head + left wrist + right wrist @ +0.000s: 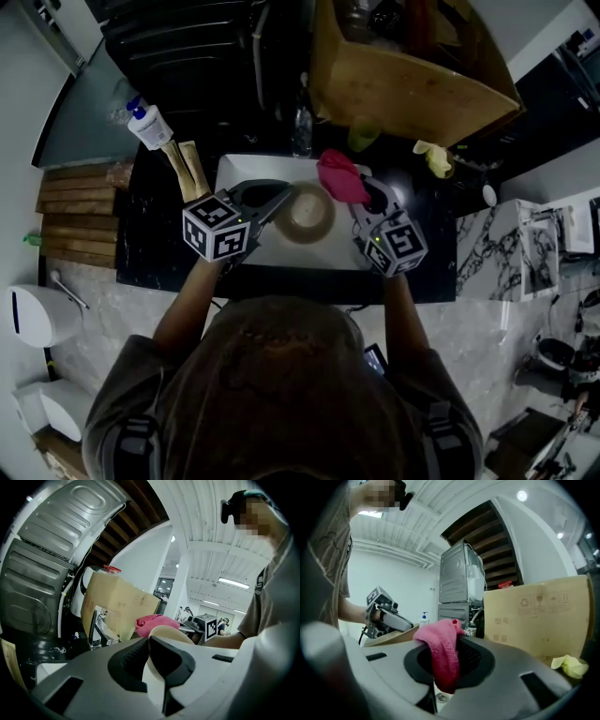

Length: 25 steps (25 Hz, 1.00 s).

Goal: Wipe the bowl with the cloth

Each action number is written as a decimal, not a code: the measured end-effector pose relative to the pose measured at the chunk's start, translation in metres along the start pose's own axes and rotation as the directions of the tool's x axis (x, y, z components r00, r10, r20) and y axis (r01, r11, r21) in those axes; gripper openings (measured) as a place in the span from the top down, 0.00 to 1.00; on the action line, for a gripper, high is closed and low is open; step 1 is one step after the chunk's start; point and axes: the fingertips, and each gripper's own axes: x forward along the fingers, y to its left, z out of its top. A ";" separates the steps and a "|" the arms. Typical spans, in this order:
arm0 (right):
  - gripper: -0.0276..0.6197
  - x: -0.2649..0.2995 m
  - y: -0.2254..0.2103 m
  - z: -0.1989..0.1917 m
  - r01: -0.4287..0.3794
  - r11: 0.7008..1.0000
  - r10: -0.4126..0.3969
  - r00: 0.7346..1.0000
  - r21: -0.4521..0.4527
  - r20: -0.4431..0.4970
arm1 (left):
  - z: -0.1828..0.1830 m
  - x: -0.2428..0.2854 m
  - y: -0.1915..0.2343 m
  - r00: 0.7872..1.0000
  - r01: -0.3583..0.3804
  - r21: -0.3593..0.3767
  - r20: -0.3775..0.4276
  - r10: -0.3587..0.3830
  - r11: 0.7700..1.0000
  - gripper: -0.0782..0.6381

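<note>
I am pinching the bowl (309, 214) by its rim between the jaws of the left gripper (278, 202), holding it over the middle of the sink (234, 169). The right gripper (367, 202) is clamping the cloth (342, 176) over the sink's far right part. The bowl is looking stiff, light and probably slippery, so the rim is suiting the grip; the cloth is hanging soft and limp

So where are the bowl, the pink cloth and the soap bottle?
bowl (309, 214), head view, its inside bottom.
pink cloth (342, 176), head view, middle of the bunched fabric.
soap bottle (150, 127), head view, its white body.
</note>
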 end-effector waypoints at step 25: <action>0.89 0.022 0.025 -0.020 -0.283 0.959 0.280 0.956 -0.022 -0.092 | -0.021 0.015 0.026 0.993 -0.028 -0.109 -0.113 0.016 0.994 0.85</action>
